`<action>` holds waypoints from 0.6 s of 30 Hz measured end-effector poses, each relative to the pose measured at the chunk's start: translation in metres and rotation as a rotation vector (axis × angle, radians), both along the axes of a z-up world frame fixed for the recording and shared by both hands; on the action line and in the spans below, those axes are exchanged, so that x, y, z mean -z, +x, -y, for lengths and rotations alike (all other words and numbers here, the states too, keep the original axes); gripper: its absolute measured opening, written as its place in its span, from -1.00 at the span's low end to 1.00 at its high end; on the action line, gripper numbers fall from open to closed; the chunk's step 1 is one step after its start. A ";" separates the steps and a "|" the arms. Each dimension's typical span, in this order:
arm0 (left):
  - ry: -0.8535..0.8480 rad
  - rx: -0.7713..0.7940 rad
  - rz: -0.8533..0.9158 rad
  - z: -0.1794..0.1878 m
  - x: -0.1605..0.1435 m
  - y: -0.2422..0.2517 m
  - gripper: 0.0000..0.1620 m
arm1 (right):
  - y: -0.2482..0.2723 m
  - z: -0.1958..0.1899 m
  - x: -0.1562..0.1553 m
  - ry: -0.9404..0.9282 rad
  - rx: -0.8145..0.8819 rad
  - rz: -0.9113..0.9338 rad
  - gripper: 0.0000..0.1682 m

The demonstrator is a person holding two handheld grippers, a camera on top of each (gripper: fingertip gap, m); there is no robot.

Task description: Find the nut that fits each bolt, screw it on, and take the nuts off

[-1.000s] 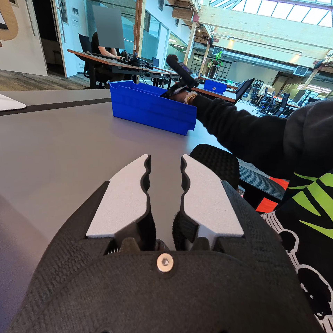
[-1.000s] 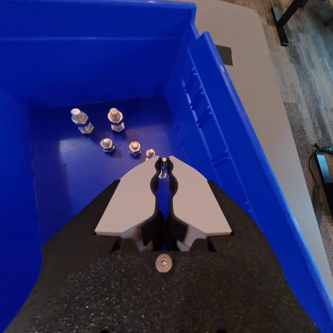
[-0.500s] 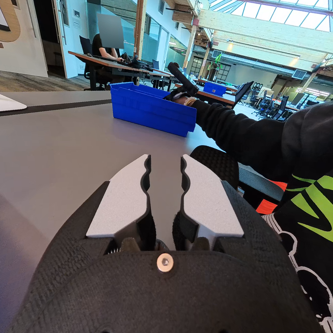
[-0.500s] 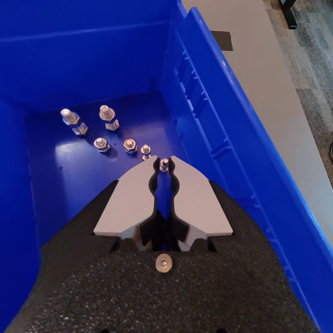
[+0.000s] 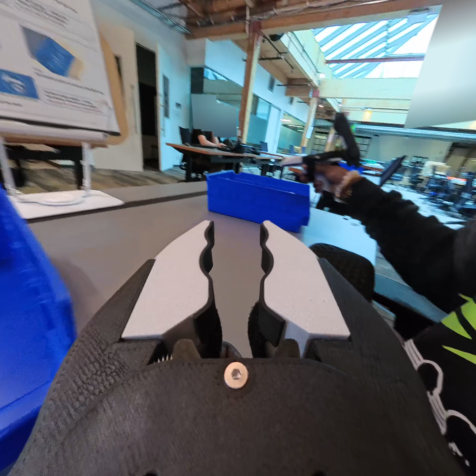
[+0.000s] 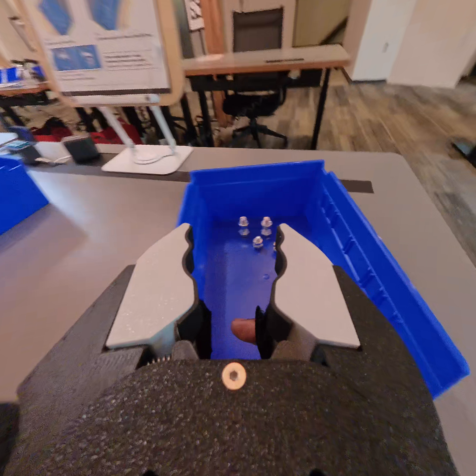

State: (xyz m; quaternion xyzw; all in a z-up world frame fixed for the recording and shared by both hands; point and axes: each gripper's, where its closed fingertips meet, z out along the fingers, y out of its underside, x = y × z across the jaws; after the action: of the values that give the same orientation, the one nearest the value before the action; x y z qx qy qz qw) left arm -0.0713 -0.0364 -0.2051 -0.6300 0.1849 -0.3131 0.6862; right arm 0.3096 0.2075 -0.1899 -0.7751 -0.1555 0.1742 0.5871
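Bolts with nuts (image 6: 257, 233): small silver pieces standing at the far end of the blue bin's floor, several visible, one partly hidden behind the right finger; too blurred to tell nut sizes apart
Right gripper (image 6: 234, 229): jaws wide apart, empty; held above the near end of the bin, tilted down into it
Position against jaws: hardware shows in the gap between the tips, nearer the right finger than the left, well below and beyond them; nothing touching
Step in hand (judged): reach back in for one bolt; best done by descending straight over a single piece, centring it in the gap, closing on the nut or shank without knocking its neighbours
Blue bin (image 6: 360, 247): open-topped, on the grey table (image 6: 103, 219); its right wall close beside the hardware, so little room on that side
Left gripper (image 5: 236, 228): jaws moderately apart, empty; low over the table, well away from the bin
Second blue bin (image 6: 15, 190): far left edge; contents unseen
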 end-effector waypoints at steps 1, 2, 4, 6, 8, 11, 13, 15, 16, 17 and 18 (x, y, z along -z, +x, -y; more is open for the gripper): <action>0.021 -0.053 -0.005 0.001 -0.006 -0.010 -0.55 | -0.006 0.015 -0.002 0.023 -0.039 0.012 -0.19; 0.044 -0.119 -0.016 0.002 -0.012 -0.021 -0.52 | -0.013 0.029 0.001 0.033 -0.078 0.032 -0.13; 0.086 -0.281 -0.069 0.000 -0.019 -0.048 -0.45 | -0.024 0.055 0.016 0.023 -0.143 0.098 -0.08; 0.080 -0.403 -0.154 -0.004 -0.015 -0.069 -0.36 | -0.032 0.074 0.040 -0.018 -0.180 0.177 -0.07; 0.002 -0.445 -0.225 -0.011 0.000 -0.080 -0.28 | -0.033 0.083 0.060 -0.036 -0.173 0.261 -0.08; -0.111 -0.426 -0.269 -0.023 0.024 -0.084 -0.26 | -0.032 0.083 0.075 -0.016 -0.123 0.323 -0.21; -0.153 -0.425 -0.315 -0.032 0.036 -0.086 -0.29 | -0.031 0.079 0.079 -0.007 -0.088 0.355 -0.34; -0.208 -0.397 -0.366 -0.039 0.048 -0.084 -0.35 | -0.030 0.076 0.083 -0.001 -0.067 0.409 -0.50; -0.224 -0.396 -0.378 -0.042 0.050 -0.084 -0.37 | -0.030 0.075 0.085 0.005 -0.064 0.428 -0.62; -0.220 -0.395 -0.386 -0.044 0.049 -0.084 -0.45 | -0.032 0.075 0.085 0.014 -0.063 0.438 -0.76; -0.218 -0.394 -0.396 -0.047 0.049 -0.085 -0.55 | -0.035 0.074 0.084 0.021 -0.066 0.440 -0.87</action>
State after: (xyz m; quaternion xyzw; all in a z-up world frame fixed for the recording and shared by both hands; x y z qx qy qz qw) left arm -0.1561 0.0106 -0.2546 -0.7726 0.1547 -0.0631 0.6126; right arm 0.2751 0.1331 -0.2741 -0.7828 -0.3068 0.0184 0.5410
